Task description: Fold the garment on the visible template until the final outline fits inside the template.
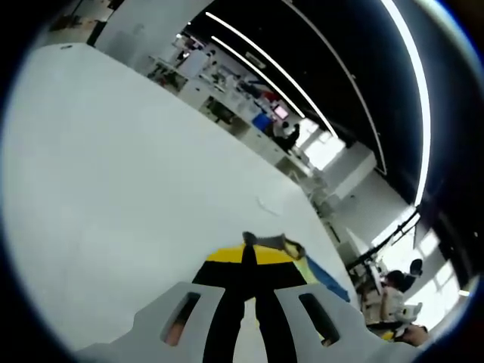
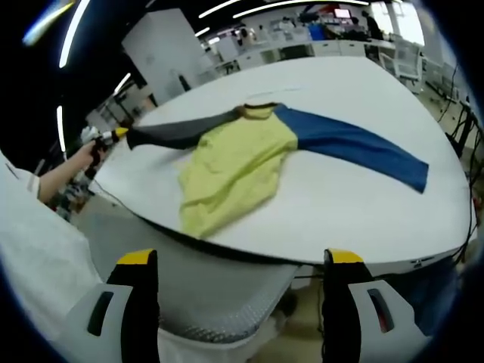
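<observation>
two claws: left claw (image 1: 249,261) clamped on grey sleeve (image 2: 178,134) of garment (image 2: 234,170) on desk (image 2: 340,197); right claw (image 2: 238,265) open, clear.

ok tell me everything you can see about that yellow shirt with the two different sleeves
The shirt has a pale yellow body, one dark grey sleeve and one blue sleeve. It looks like soft knit fabric. It lies on the white table, body rumpled, hem near the table's near edge. The blue sleeve lies stretched flat on the table; the grey one is pulled out straight over the edge, its cuff pinched in the left gripper. In the left gripper view the shut jaws hold the grey cuff.
</observation>
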